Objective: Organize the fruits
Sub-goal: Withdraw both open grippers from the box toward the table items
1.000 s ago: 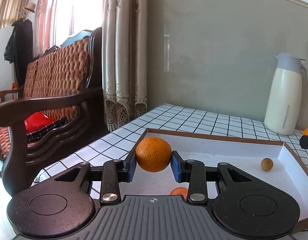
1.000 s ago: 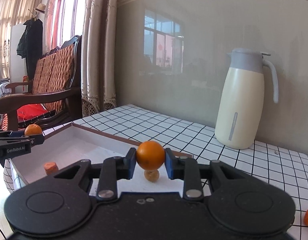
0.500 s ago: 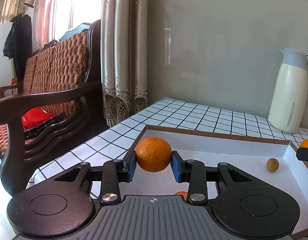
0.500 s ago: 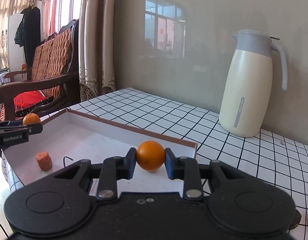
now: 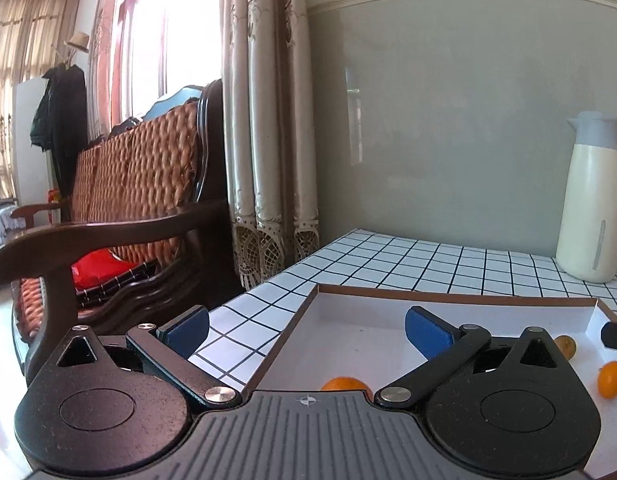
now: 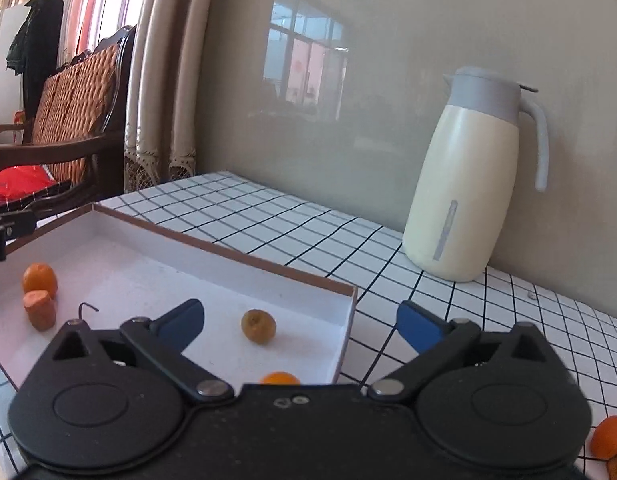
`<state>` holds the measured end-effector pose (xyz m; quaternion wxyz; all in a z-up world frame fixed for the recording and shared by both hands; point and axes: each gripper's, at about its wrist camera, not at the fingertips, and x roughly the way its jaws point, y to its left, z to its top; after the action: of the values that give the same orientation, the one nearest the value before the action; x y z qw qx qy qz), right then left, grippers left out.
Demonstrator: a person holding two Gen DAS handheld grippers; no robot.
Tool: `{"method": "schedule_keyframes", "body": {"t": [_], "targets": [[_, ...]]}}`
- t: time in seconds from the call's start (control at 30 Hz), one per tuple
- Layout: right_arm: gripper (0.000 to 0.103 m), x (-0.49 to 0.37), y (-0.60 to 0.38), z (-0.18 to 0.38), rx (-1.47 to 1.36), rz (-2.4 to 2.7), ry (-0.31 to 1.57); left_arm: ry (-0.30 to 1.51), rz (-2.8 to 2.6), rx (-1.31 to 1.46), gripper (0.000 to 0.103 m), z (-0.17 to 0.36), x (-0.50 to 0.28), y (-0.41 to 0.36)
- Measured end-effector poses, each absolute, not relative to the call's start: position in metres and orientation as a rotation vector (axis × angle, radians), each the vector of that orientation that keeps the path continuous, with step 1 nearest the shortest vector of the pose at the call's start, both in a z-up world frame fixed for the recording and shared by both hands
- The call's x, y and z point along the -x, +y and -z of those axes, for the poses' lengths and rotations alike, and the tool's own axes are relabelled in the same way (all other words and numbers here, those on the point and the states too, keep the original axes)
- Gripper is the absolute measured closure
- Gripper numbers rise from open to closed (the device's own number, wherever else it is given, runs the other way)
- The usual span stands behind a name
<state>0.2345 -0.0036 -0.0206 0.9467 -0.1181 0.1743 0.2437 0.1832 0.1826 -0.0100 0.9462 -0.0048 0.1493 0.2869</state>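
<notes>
Both grippers have just been opening and are now standing wide with nothing between the blue pads. On the left, the left gripper [image 5: 306, 330] is hovering over the shallow white cardboard tray with brown rim [image 5: 448, 299]; its round orange tangerine [image 5: 344, 383], gripped a moment ago, is now lying in the tray just below. On the right, the right gripper [image 6: 300, 322] is hanging over the tray's near right corner, its smaller smooth orange fruit [image 6: 279, 378] likewise dropped inside. Two more fruits appear sorted.

Orange [image 5: 344, 383] half hidden behind tool body; thermos [image 5: 594, 200] edge-cropped.
</notes>
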Motion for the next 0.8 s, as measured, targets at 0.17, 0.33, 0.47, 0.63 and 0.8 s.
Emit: {"method": "schedule_keyframes", "body": {"t": [0.17,0.33,0.47,0.63,0.8], "targets": [[0.006,-0.235,-0.003,0.021,0.235,-0.492,0.351,0.313,-0.586,-0.010,0.000,0.011,-0.184,0.179],[0.006,-0.233,-0.002,0.021,0.240,-0.501,0.355,0.326,-0.572,-0.026,0.000,0.012,-0.183,0.175],[0.006,-0.228,-0.003,0.020,0.243,-0.505,0.341,0.336,-0.555,-0.042,0.000,0.012,-0.183,0.170],[0.006,-0.219,-0.008,0.016,0.255,-0.500,0.321,0.327,-0.533,-0.055,0.000,0.008,-0.177,0.159],[0.006,-0.198,-0.018,0.005,0.274,-0.461,0.245,0.270,-0.510,-0.057,0.000,0.000,-0.162,0.144]]}}
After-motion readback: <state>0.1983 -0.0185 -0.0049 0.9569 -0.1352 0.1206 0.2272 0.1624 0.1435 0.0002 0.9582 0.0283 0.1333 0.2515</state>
